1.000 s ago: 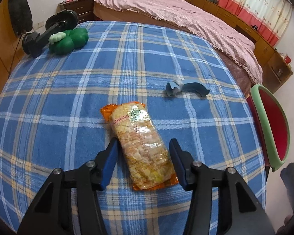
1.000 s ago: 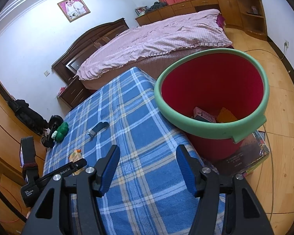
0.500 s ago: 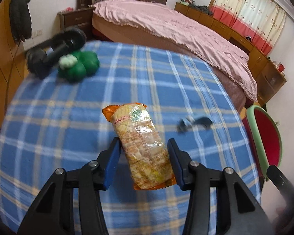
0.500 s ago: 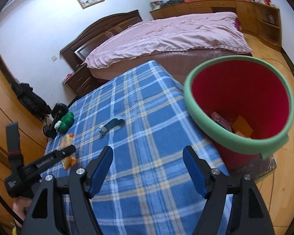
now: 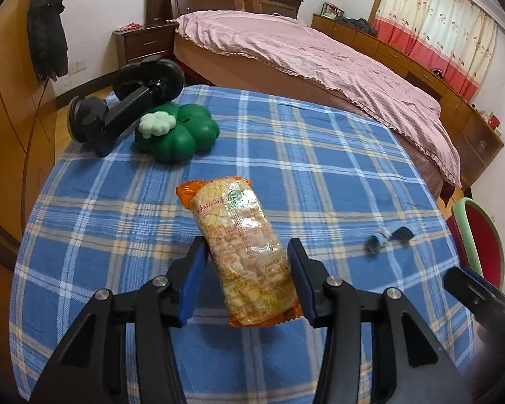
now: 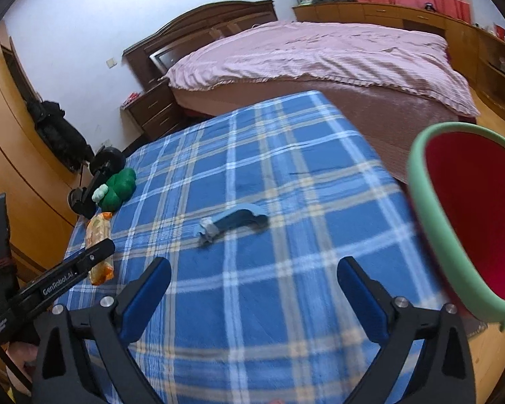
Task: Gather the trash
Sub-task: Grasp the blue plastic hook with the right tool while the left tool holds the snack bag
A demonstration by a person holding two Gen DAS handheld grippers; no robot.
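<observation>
Here the left wrist view is showing the left gripper with its blue pads clamping a crinkly clear-and-orange snack packet by its lower half, lifted clear of the blue plaid tablecloth. The right wrist view is showing that same packet from the side, small, at the table's left edge, partly behind the other gripper's black finger.

The right gripper is hanging over the cloth with its jaws opening wide — nothing is between them. Only this view is giving the red bin with its soft green rim in full, standing just off the table's right edge; the left wrist view is catching a sliver of it.

A crumpled blue-grey scrap is lying mid-table, long and curved here, but foreshortened and small in the left wrist view. A glossy green clover-shaped toy is sitting beside a black dumbbell-like mount at the far corner.
</observation>
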